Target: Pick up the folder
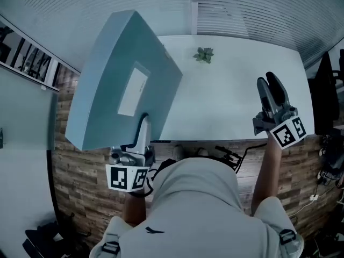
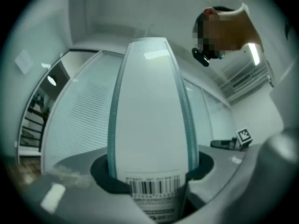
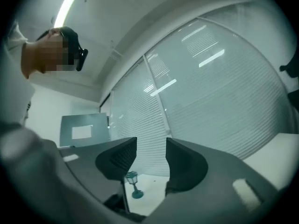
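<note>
One folder [image 1: 115, 79] in left gripper [image 2: 152, 171], label [image 2: 154, 197] cropped

The folder [image 1: 115, 85] is held up over the left end of the table [image 1: 231, 106], its lower edge in the left claw [image 1: 144, 123] at the table's near edge. A small plant [image 1: 203, 54] sits mid-table near the far edge. The right claw [image 1: 271, 85] hangs over the table's right end. Blinds [image 1: 258, 9] stand behind the table.

free: table [image 1: 231, 106] mostly bare | obstacles: small plant [image 1: 203, 54] near far edge; folder [image 1: 123, 82] overhangs left
</note>
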Demonstrator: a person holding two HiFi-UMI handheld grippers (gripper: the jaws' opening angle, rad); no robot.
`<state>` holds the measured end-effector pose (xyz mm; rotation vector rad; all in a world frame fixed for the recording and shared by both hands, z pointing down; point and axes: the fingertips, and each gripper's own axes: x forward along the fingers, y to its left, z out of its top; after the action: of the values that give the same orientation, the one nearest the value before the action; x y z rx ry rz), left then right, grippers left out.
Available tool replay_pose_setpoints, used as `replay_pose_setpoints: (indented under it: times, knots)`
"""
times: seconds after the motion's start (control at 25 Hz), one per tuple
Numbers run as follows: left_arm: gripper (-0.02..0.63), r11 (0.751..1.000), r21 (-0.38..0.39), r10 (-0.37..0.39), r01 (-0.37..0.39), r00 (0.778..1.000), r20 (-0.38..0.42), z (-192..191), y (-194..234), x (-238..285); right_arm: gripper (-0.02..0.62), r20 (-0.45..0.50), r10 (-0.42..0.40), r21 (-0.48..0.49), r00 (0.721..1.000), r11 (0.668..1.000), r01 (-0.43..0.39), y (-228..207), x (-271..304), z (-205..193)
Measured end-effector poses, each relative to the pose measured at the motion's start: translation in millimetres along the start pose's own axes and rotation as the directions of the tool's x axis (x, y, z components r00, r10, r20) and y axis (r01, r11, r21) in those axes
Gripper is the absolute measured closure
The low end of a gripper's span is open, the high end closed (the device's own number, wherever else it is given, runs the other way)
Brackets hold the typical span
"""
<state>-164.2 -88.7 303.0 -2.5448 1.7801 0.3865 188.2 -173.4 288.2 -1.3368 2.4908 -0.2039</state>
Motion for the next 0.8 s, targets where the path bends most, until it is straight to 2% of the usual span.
replay_pose_setpoints:
  times: [0.12,0.2,0.28,0.4,0.48,0.64,0.8]
  knots:
    - [0.311,0.988,0.126,0.093,-0.092,0.996,-0.003,1,12,-12,0.459,0.074,-0.153,-0.011,0.985,0.988,0.154,-10,-22,3]
    - [0.311,0.977,0.165,0.136,-0.134,0.991,-0.004,-1,17,-18,0.51,0.099,-0.197,-0.044,0.975,0.978,0.202,-6,-34,0]
    - [0.311,0.972,0.168,0.171,-0.167,0.985,-0.009,-4,21,-19,0.533,0.099,-0.215,-0.12,0.972,0.967,0.226,3,-41,-10]
    - [0.311,0.967,0.156,0.206,-0.2,0.978,-0.021,-9,28,-18,0.564,0.076,-0.215,-0.228,0.974,0.947,0.227,19,-43,-28]
    - [0.311,0.967,0.147,0.215,-0.21,0.976,-0.022,-10,31,-17,0.59,0.06,-0.207,-0.254,0.976,0.943,0.216,28,-42,-36]
    - [0.311,0.96,0.176,0.224,-0.218,0.974,-0.017,-10,32,-16,0.595,0.047,-0.189,-0.195,0.981,0.961,0.194,34,-38,-42]
    - [0.311,0.96,0.183,0.22,-0.212,0.975,-0.021,-14,29,-13,0.595,0.038,-0.187,-0.192,0.982,0.963,0.191,32,-39,-44]
